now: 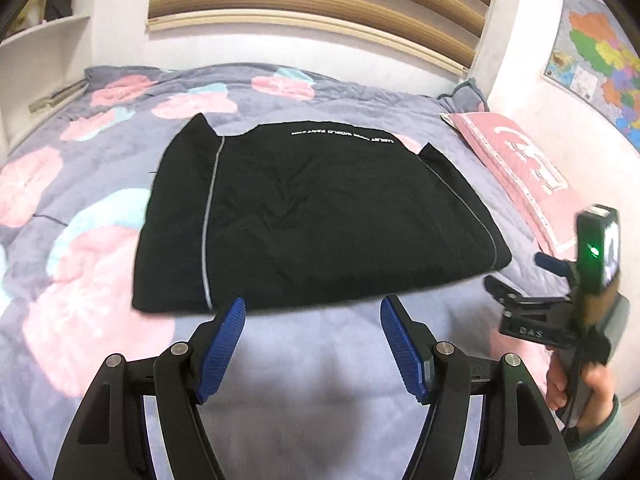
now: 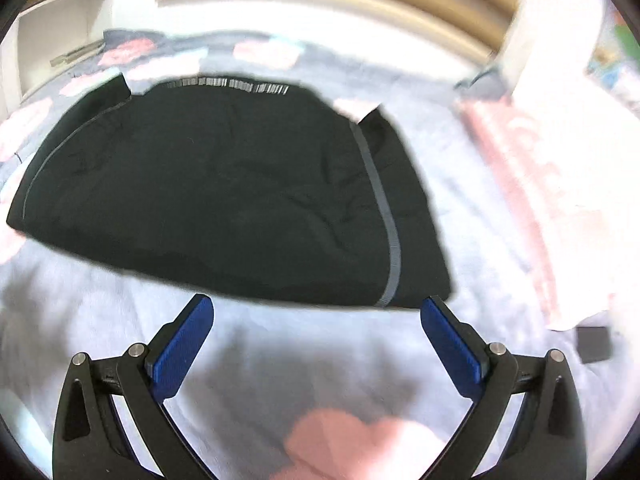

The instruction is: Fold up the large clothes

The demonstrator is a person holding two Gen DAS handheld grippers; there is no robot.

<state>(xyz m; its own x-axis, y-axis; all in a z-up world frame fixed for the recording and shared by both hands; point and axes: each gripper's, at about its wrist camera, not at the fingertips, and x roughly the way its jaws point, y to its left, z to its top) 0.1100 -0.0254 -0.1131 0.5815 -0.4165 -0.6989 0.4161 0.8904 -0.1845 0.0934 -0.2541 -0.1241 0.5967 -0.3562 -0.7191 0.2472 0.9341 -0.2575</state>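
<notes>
A black garment [image 1: 312, 220] with grey piping and white lettering lies folded flat on the flowered bedspread [image 1: 80, 264]. It also shows in the right wrist view [image 2: 224, 196], blurred. My left gripper [image 1: 312, 312] is open and empty, its blue pads just short of the garment's near edge. My right gripper [image 2: 318, 312] is open wide and empty, also just short of the near edge. The right gripper's body [image 1: 560, 300] shows in the left wrist view, to the right of the garment, held in a hand.
A pink pillow [image 1: 524, 176] lies along the right side of the bed by the wall. A map [image 1: 600, 60] hangs on that wall. White shelves [image 1: 44, 40] stand at the far left. A small dark object [image 2: 594, 344] lies at the right.
</notes>
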